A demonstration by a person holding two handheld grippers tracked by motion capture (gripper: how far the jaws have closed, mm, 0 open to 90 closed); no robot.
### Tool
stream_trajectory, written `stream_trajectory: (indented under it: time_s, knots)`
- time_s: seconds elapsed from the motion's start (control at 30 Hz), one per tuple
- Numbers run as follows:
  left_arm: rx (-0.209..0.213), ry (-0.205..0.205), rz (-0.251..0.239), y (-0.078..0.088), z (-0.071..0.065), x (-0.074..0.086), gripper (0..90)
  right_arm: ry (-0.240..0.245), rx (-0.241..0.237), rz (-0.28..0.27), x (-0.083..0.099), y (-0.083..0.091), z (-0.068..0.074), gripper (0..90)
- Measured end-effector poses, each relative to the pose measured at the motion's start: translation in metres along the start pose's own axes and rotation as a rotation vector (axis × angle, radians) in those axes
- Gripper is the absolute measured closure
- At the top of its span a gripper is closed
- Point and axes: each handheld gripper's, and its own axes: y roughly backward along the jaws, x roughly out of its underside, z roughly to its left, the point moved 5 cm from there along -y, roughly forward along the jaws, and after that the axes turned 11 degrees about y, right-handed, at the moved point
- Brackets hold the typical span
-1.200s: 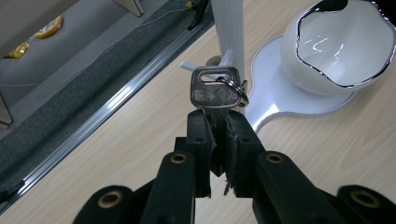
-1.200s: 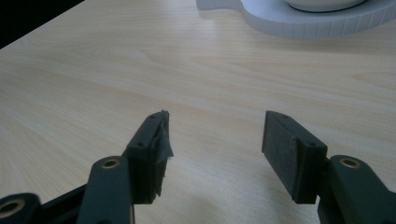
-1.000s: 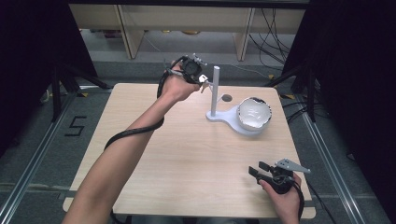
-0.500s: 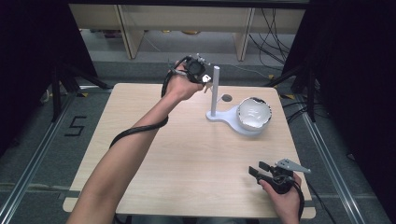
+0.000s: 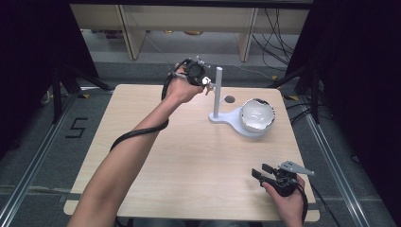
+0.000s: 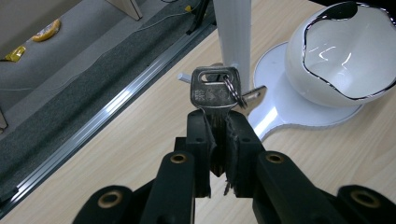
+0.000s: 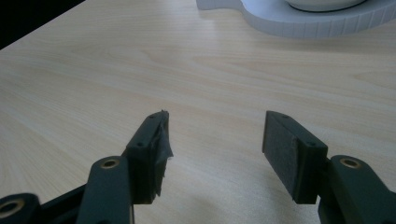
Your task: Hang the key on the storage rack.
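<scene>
Left gripper view: left gripper [image 6: 218,140] pinching key [image 6: 215,93] beside post [image 6: 232,32].

Lab: black curtains [image 5: 38,56], floor rails [image 5: 33,170], loose cables [image 5: 279,28].

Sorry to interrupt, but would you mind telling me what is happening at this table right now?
A person works with a pair of tongs in each hand. The left tongs are shut on a key, holding it by the small peg on the white stand's post, beside the white bowl. The right tongs are open, low over the table's near right corner.
</scene>
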Motion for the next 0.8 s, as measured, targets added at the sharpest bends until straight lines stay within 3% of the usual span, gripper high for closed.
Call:
stream_trajectory:
  time_s: [0.67,0.8]
  knots:
    - [-0.025,-0.001,-0.011,-0.0033,0.0074,0.0059,80.6,-0.023,-0.020,-0.022,-0.0011,-0.0008,0.0018,42.1]
    - [-0.030,-0.003,-0.014,-0.0041,0.0085,0.0083,80.6,-0.005,-0.006,-0.026,-0.0008,-0.0023,0.0002,42.2]
